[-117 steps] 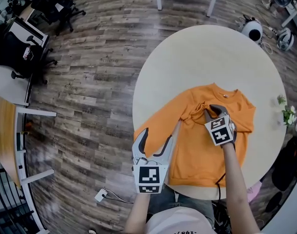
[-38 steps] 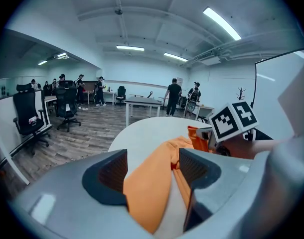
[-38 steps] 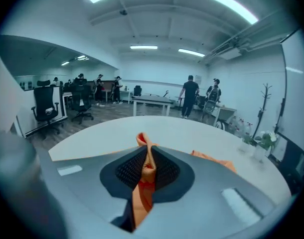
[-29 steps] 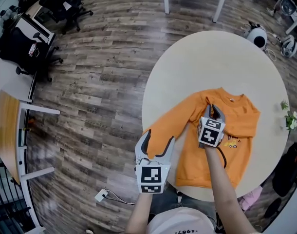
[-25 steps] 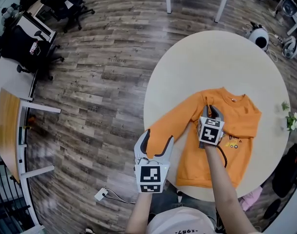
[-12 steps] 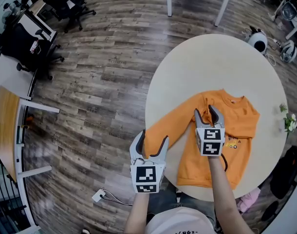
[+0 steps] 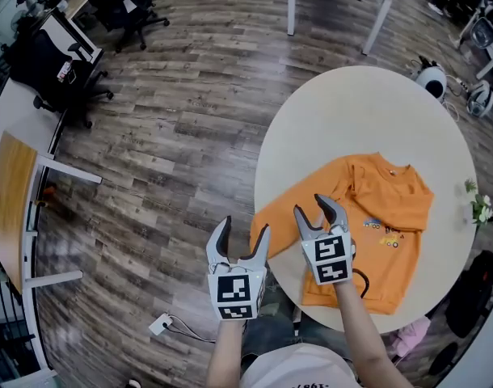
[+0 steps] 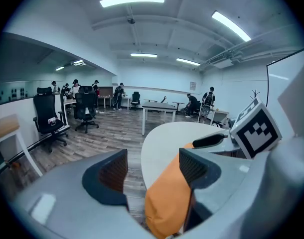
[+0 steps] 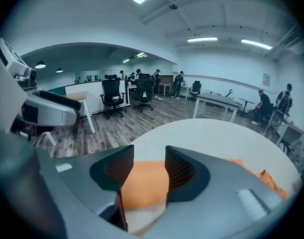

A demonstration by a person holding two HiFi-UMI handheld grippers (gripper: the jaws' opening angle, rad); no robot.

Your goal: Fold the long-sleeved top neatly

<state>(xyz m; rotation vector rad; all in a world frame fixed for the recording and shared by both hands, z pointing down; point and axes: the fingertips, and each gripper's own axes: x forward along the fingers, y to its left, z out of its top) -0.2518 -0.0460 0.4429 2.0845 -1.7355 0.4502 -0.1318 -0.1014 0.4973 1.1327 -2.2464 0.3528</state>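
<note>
Long-sleeved top [image 7: 388, 208] is lying on the round table [image 7: 351, 111], sleeve [image 7: 277, 217] reaching the edge | left gripper [image 7: 242, 234], right gripper [image 7: 313, 210] are hovering agape, empty | risk: sleeve sliding off, dragging cloth askew

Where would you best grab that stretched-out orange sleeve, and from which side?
Take the sleeve at its cuff end, coming from the person's side of the table. The sleeve lies flat and straight, and its cuff end reaches the rim and seems to droop over it, so one jaw could probably slip beneath. The open left hand-held gripper hovers closest.
</note>
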